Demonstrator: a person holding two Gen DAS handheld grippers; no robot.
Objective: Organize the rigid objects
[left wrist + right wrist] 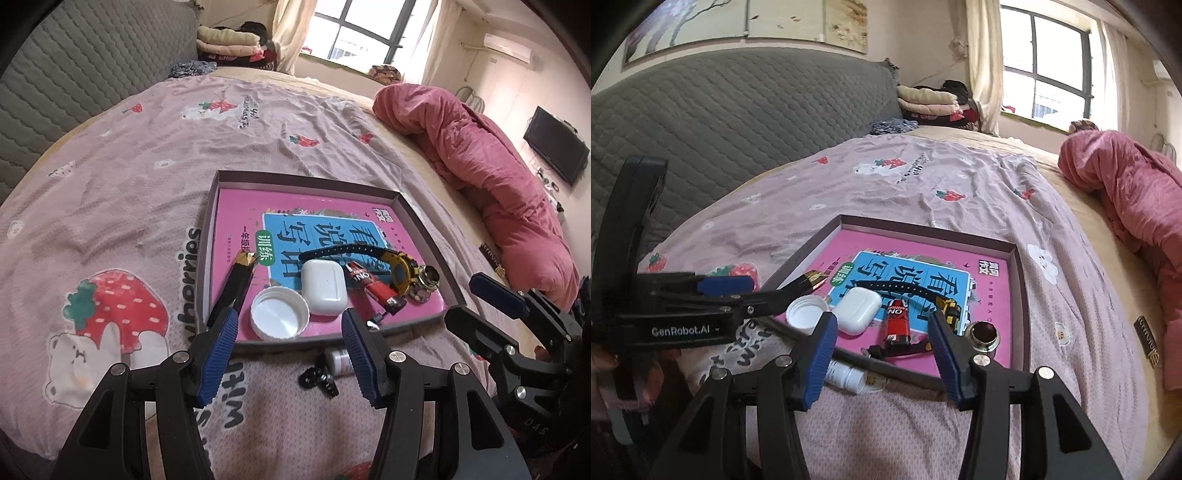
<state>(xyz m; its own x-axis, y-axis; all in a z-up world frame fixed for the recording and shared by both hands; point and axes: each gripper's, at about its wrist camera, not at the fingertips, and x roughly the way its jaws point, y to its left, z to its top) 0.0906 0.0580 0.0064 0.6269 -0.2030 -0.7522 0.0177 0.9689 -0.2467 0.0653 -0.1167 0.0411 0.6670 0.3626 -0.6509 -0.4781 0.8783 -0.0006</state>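
Observation:
A shallow box tray lies on the bed with a pink book flat inside it. On the book rest a white cap, a white earbud case, a red tube, a yellow watch with a black strap and a small glass jar. A black stick with a gold tip leans on the tray's left wall. My left gripper hovers open over the near rim. My right gripper is open too, holding nothing.
A small white bottle and a black knobbly object lie on the sheet just outside the tray's near wall. A rolled red quilt lies to the right. A grey headboard stands at the left.

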